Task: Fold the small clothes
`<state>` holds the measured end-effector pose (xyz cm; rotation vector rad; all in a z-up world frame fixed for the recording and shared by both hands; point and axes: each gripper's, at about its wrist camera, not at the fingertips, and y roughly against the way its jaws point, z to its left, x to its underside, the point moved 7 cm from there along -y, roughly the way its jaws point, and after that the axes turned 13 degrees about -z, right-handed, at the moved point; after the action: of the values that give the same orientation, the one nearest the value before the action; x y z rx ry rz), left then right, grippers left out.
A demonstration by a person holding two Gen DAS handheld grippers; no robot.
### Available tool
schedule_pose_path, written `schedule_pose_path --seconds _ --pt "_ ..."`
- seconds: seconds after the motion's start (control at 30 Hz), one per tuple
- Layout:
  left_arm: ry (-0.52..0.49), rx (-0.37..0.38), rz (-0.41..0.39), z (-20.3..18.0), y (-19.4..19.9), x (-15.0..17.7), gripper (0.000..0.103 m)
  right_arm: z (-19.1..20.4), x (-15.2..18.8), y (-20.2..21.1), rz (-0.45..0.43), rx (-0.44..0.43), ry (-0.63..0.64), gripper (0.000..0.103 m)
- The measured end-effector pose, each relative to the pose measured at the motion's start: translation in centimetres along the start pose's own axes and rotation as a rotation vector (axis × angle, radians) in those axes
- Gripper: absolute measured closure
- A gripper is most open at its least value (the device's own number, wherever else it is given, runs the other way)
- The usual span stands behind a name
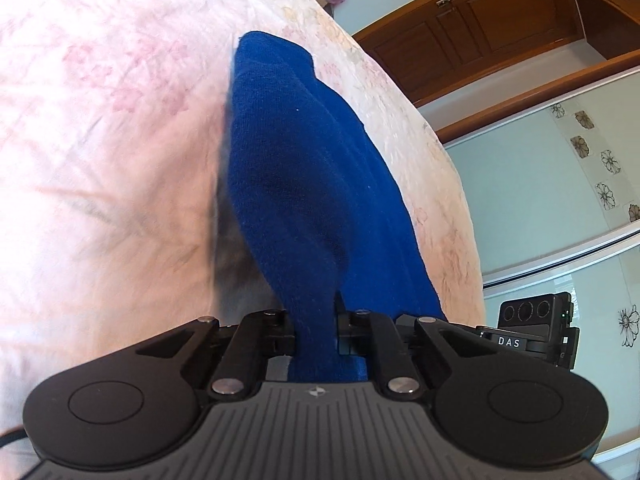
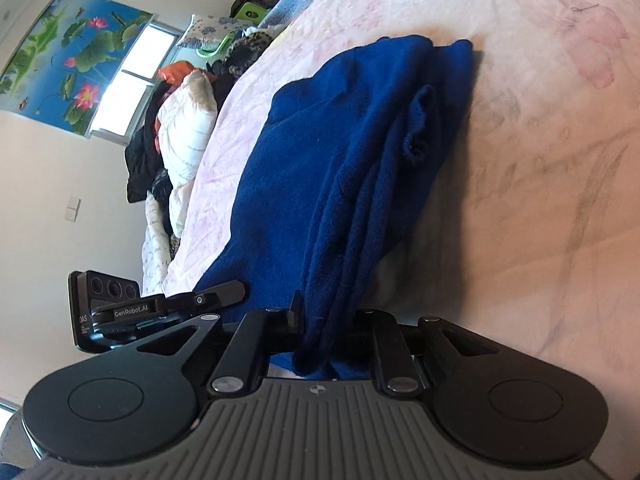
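Blue knit garment (image 1: 304, 168) is lying bunched & partly folded on the bed, over a pink floral sheet (image 1: 100, 140). Left gripper (image 1: 316, 332) is pinching one end of it, jaws clamped on the cloth, fabric rising off the sheet toward them. Right gripper (image 2: 326, 332) is doing the same w/ several stacked layers, jaws clamped on the blue garment (image 2: 340, 168). Other gripper's body is showing at frame edge in each view. Pile of clothes & pillows (image 2: 180, 128) is sitting at far end of bed; wooden cabinets (image 1: 480, 36) are standing beyond it.
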<state>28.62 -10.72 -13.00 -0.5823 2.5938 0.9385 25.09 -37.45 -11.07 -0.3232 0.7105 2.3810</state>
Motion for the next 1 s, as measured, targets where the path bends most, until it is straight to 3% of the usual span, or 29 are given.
schedule_pose_path --seconds 0.4,1.0 --pt "0.038 -0.008 0.025 1.1 1.4 3.2 0.092 0.1 4.7 1.3 0.041 0.013 -0.034 0.086" --pt "-0.028 -0.057 0.039 0.9 0.3 5.0 0.091 0.0 7.2 2.5 0.06 0.053 -0.028 0.086"
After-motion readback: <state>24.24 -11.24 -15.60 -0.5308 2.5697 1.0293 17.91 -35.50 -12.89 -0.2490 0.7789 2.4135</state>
